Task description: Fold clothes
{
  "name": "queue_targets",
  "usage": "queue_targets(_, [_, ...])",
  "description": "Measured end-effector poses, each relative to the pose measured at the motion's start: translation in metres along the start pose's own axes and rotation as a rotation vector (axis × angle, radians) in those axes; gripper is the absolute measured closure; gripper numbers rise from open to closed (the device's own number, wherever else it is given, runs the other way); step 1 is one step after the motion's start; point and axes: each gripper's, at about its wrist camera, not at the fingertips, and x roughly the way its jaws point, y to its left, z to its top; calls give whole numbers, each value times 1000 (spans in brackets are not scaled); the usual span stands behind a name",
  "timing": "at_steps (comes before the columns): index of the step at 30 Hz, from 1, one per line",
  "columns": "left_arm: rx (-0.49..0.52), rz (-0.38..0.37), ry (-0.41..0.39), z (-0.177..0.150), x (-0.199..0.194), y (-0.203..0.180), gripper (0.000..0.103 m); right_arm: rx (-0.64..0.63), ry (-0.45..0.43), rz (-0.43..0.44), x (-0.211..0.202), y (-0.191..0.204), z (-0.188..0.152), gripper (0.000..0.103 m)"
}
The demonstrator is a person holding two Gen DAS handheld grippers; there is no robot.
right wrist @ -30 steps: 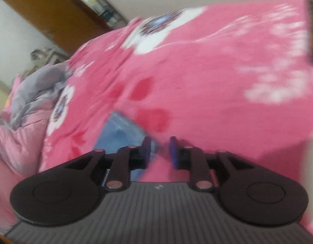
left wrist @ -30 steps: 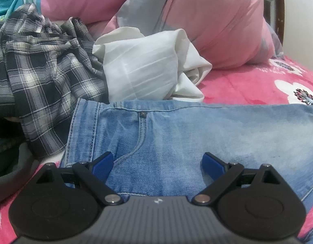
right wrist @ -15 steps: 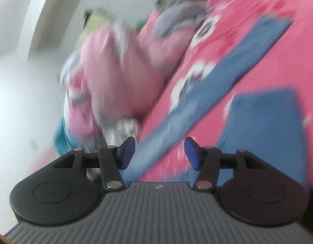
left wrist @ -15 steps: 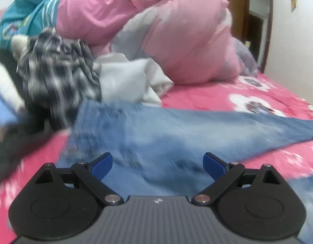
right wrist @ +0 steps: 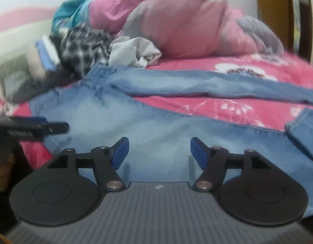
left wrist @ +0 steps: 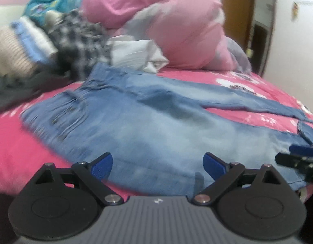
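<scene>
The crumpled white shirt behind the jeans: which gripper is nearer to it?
Left, slightly. The left gripper hovers by the jeans' waist end below the crumpled white shirt; the right gripper sits further along the leg.

I am holding my right gripper (right wrist: 157,150) low over the jeans (right wrist: 156,126), its blue fingers spread wide with nothing between them. The jeans are lying flat on the pink floral bedspread (right wrist: 248,109), legs parted. My left gripper (right wrist: 37,127) is poking in from the left, hovering by the waistband edge
</scene>
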Motion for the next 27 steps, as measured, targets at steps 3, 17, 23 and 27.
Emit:
queue_targets(3, [-72,55,-36,-1,-16,21,7,54,-3,43,-1,-4,-2,36])
queue_targets(17, [-336,258,-65,20,6,96,17,-227,-60,225,0,64,-13,38])
queue_targets(23, [-299,269,-81,15,8,87,41,-364,-64,187,6,89,-17,51])
queue_targets(27, [-304,266,-84,15,10,89,51,-416,-62,159,8,97,-21,62])
